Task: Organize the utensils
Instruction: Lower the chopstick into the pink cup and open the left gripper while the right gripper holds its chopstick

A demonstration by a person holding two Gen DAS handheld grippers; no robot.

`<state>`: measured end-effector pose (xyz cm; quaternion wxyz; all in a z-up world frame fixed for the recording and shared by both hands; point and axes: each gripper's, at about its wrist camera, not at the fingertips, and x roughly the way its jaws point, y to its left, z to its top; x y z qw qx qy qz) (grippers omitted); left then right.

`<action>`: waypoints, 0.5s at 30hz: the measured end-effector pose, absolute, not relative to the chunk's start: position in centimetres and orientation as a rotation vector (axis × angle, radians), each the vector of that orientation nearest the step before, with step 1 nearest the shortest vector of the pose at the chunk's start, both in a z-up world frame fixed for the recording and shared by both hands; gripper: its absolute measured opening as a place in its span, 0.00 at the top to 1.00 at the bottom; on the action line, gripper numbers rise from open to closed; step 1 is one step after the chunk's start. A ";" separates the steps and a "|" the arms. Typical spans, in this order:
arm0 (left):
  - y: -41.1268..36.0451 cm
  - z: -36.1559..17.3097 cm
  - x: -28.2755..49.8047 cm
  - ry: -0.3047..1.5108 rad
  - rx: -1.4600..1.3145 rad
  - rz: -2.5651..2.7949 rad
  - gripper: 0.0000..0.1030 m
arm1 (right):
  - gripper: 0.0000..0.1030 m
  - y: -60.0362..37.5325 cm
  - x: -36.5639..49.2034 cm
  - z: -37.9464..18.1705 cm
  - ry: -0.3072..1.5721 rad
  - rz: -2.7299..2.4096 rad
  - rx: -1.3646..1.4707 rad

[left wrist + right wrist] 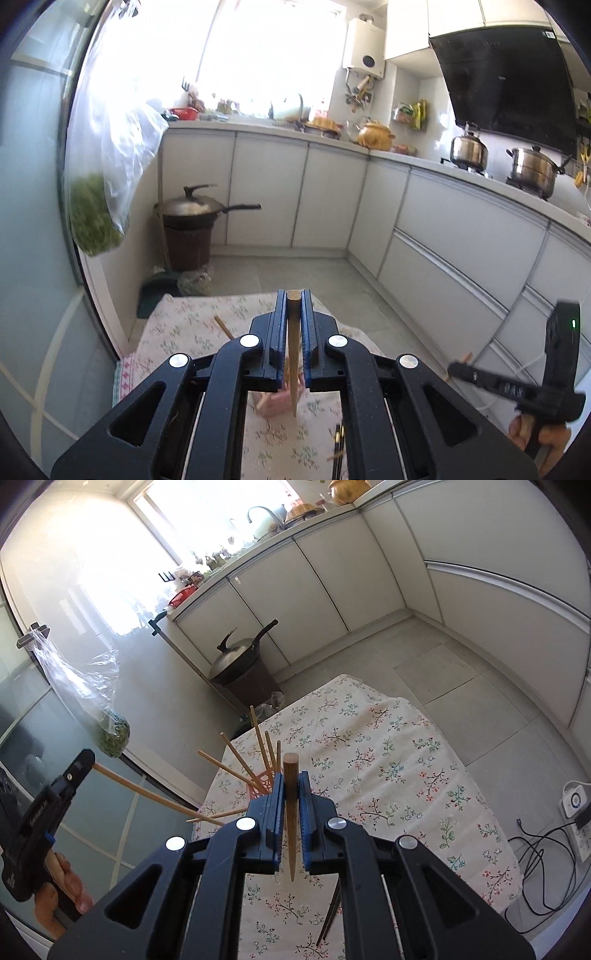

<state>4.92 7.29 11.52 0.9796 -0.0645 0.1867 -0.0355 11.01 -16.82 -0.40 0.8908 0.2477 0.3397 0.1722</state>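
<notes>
My left gripper [294, 295] is shut on a light wooden chopstick [293, 343], held above the floral-cloth table [192, 325]. Below it stands a pink utensil holder [275, 404]. My right gripper [291, 775] is shut on a brown wooden chopstick [290, 805], held above the same table [388, 746]. The pink holder [264, 781] sits just left of the right jaws, with several light chopsticks [240, 760] fanning out of it. The left gripper shows at the left of the right wrist view [40, 812], with its chopstick [147, 794] pointing toward the holder. Dark chopsticks [330, 912] lie on the cloth.
A lidded wok on a brown bin [240, 664] stands by the table's far corner. White cabinets [332, 192] run along the counter with pots [532, 170]. A bag of greens [96, 214] hangs on the left glass door. A power strip with cables [572, 812] lies on the floor.
</notes>
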 end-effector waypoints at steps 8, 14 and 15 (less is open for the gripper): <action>8.7 11.8 8.4 0.361 -0.148 0.014 0.94 | 0.93 -16.9 12.1 -1.7 0.752 0.364 0.521; 9.8 10.5 10.5 0.388 -0.172 0.043 0.94 | 0.93 -16.5 12.6 -2.4 0.781 0.366 0.522; 10.0 10.3 10.8 0.392 -0.174 0.046 0.94 | 0.92 -16.5 12.7 -2.4 0.781 0.366 0.521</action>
